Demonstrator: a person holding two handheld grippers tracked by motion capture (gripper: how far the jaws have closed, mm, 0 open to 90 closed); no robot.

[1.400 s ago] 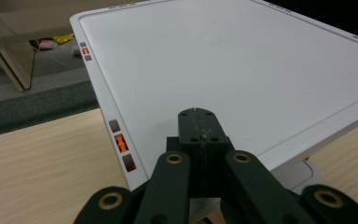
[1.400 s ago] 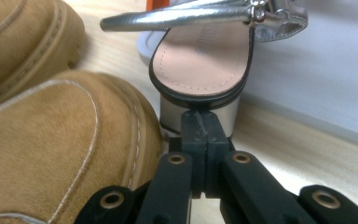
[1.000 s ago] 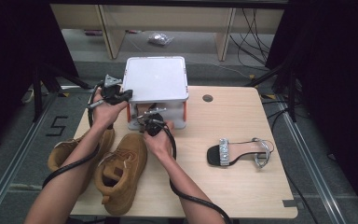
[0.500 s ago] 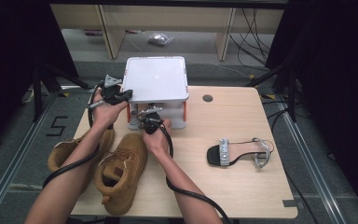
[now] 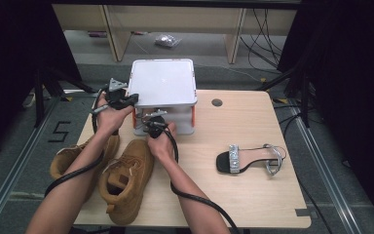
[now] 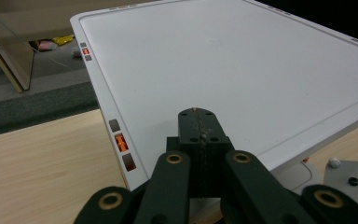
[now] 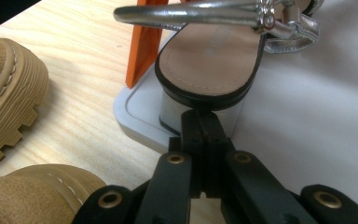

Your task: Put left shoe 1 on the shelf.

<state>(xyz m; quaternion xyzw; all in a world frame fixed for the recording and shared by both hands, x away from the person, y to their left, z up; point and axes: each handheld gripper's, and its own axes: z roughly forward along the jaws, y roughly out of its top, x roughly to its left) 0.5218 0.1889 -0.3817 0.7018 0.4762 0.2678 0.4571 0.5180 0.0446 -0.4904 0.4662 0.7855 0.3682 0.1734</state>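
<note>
both grippers clenched, empty; right gripper [image 7: 200,123] at a sandal [image 7: 209,60] half hidden under the rack's lid [image 5: 163,83].

A black-soled sandal with a silver block heel and strap [image 7: 205,60] stood upright on the lower shelf of the white two-tier rack [image 5: 163,83].

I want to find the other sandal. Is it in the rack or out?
In. The sandal rests on the rack's lower shelf.
</note>
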